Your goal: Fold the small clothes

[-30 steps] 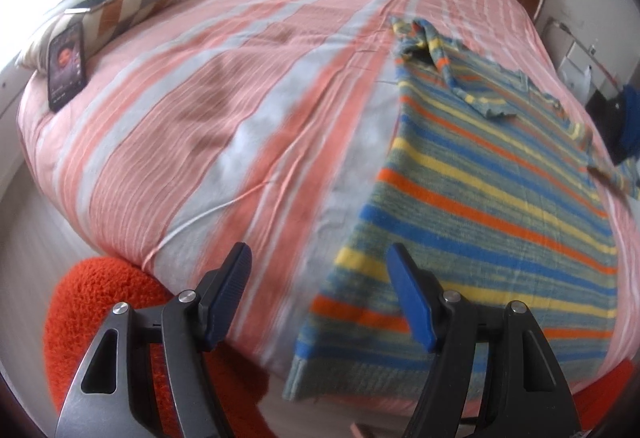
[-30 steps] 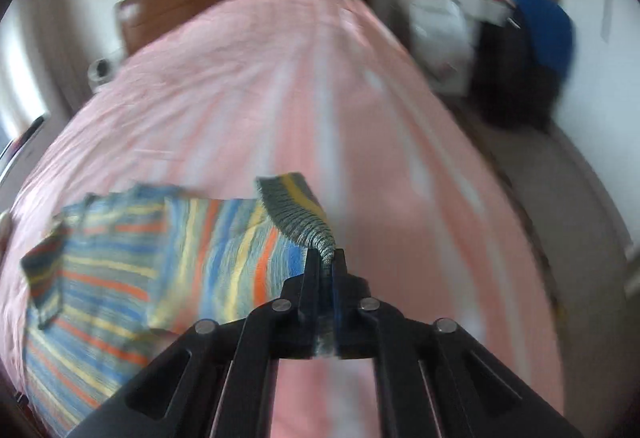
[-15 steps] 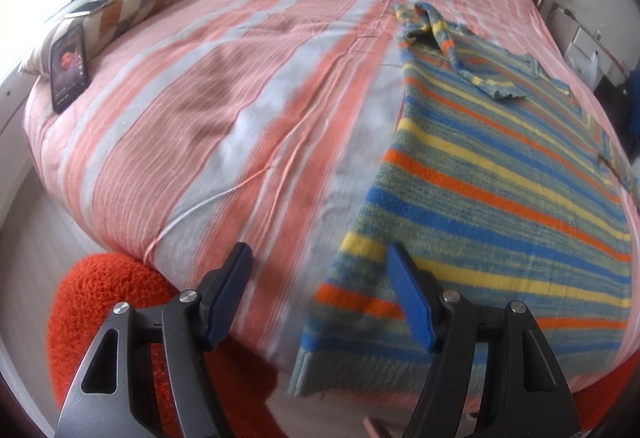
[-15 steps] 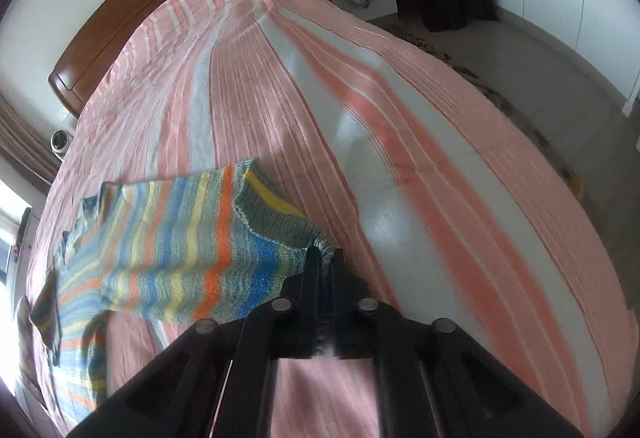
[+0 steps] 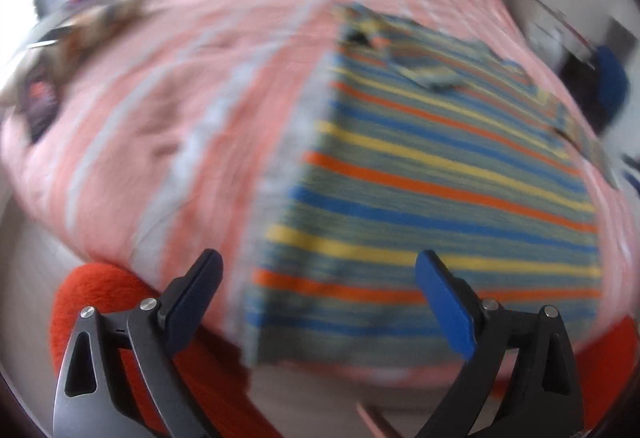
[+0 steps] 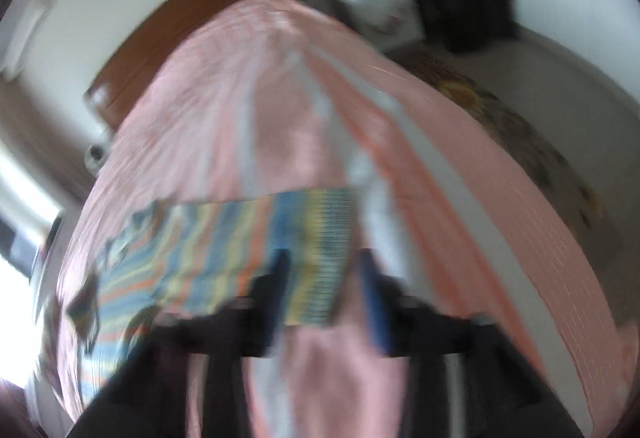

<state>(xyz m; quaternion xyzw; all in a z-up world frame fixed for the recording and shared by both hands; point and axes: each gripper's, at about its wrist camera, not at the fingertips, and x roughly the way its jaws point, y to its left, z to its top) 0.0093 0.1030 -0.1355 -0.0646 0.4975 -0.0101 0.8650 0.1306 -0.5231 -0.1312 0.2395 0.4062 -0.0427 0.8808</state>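
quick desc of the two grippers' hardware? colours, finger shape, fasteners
Left gripper: dark grey metal linkage arms with triangular cut-outs, round silver pivot screws, flat blue fingers. Right gripper: badly blurred; black frame, one blue finger visible. No cables, markings or sleeves in view.

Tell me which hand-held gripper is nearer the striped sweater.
Right. The right hand-held gripper hangs open just over the striped sweater at its edge; the left hand-held gripper, also open, hovers off its hem.

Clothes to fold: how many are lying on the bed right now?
1. A single striped sweater lies spread flat on the pink striped bedspread, near the bed's foot edge, just ahead of the left gripper. More could lie outside these blurred views.
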